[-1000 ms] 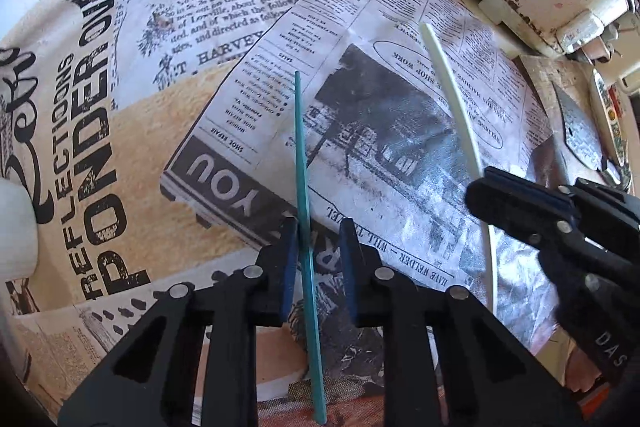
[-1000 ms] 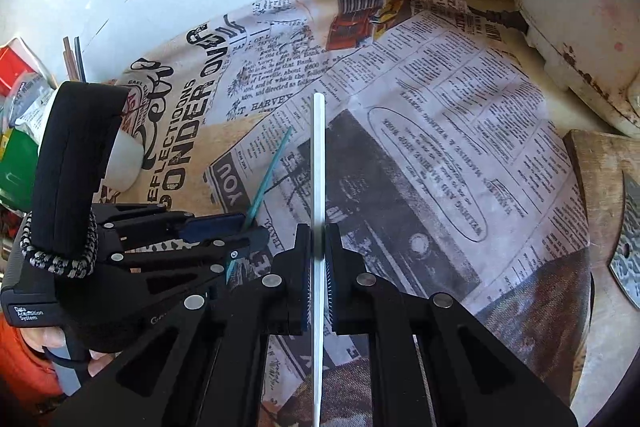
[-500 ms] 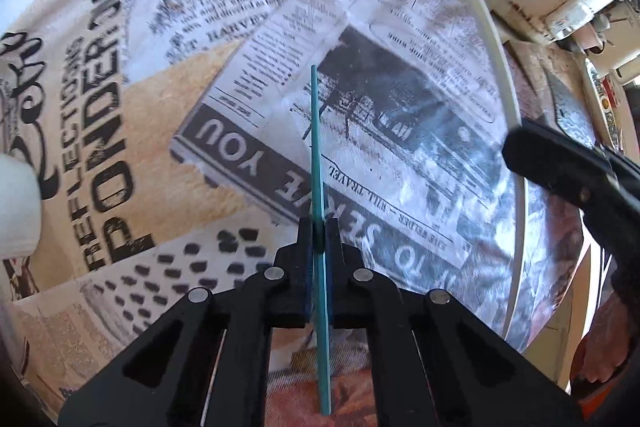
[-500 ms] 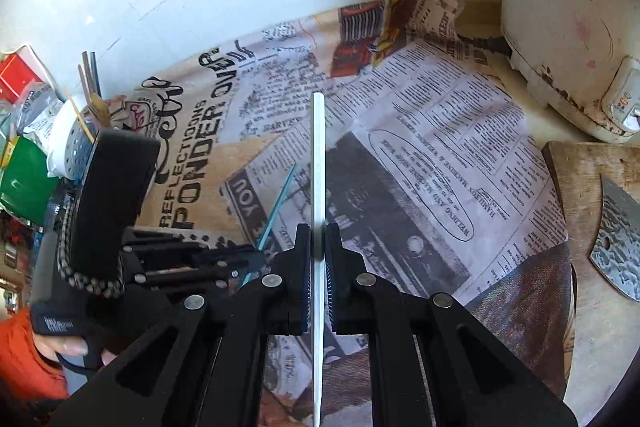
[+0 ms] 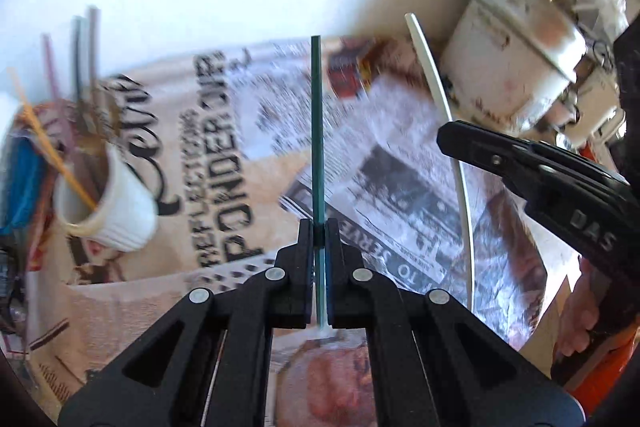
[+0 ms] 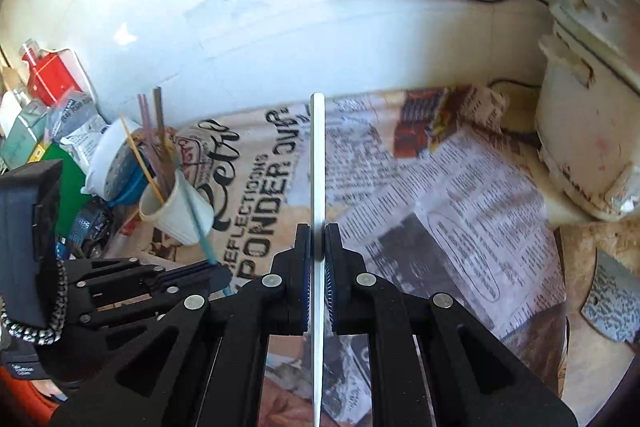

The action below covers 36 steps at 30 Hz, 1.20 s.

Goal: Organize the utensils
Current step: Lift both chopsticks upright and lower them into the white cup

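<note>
My left gripper (image 5: 319, 227) is shut on a thin teal chopstick (image 5: 317, 131) that points up and away, lifted off the newspaper-print cloth (image 5: 224, 167). My right gripper (image 6: 318, 231) is shut on a white chopstick (image 6: 319, 163), also held above the cloth. In the left wrist view the right gripper (image 5: 444, 139) shows at the right with the white chopstick (image 5: 436, 87) curving past it. In the right wrist view the left gripper (image 6: 224, 273) shows at lower left with the teal chopstick (image 6: 198, 223). A white ribbed cup (image 5: 110, 207) (image 6: 176, 211) at the left holds several sticks.
A worn white rice cooker (image 6: 592, 131) stands at the back right by the white wall. A wooden board (image 6: 592, 307) with a cleaver blade (image 6: 616, 303) lies at the right. Packets, a red box (image 6: 50, 75) and a bowl crowd the left, behind the cup.
The left jaws closed on the teal chopstick and lifted it off the cloth. Both grippers rose and tilted up, bringing the cup, wall and rice cooker into view.
</note>
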Motion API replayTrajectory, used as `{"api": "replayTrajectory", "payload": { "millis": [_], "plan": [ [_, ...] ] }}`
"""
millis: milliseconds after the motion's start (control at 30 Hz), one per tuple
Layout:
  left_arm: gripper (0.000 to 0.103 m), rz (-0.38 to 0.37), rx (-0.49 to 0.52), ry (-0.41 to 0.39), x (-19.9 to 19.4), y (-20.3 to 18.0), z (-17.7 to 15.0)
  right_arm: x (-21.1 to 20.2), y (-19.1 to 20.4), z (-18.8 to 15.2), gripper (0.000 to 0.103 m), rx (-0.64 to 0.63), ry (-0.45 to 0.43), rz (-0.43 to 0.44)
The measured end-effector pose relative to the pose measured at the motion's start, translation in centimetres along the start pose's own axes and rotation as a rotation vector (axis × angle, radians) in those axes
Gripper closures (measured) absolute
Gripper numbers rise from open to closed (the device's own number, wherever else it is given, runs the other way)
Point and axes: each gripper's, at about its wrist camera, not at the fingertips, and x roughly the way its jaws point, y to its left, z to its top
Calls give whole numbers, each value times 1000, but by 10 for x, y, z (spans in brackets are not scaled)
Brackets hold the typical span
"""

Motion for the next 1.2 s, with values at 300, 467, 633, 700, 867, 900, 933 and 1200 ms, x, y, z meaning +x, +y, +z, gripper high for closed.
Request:
{"api": "replayTrajectory", "payload": {
  "millis": [300, 467, 633, 700, 867, 900, 933, 1200],
  "plan": [
    [100, 70, -57, -170, -72, 43, 5, 0, 62, 34, 97, -139, -79, 48],
    [100, 114, -103, -236, -102, 71, 6, 8, 96, 49, 97, -188, -106, 99],
    [100, 161, -160, -280, -126, 103, 9, 17, 130, 62, 97, -235, -133, 156],
    [100, 172, -183, -293, -132, 116, 8, 19, 141, 68, 97, -247, -146, 173],
    [100, 197, -235, -326, -140, 142, 12, 33, 168, 82, 97, -266, -169, 214],
    [100, 199, -243, -330, -141, 147, 13, 36, 171, 85, 97, -268, -172, 218],
    [100, 201, -250, -336, -142, 152, 14, 41, 175, 87, 97, -267, -174, 223],
    [100, 197, -295, -339, -131, 178, 21, 93, 196, 99, 97, -243, -162, 216]
  ]
}}
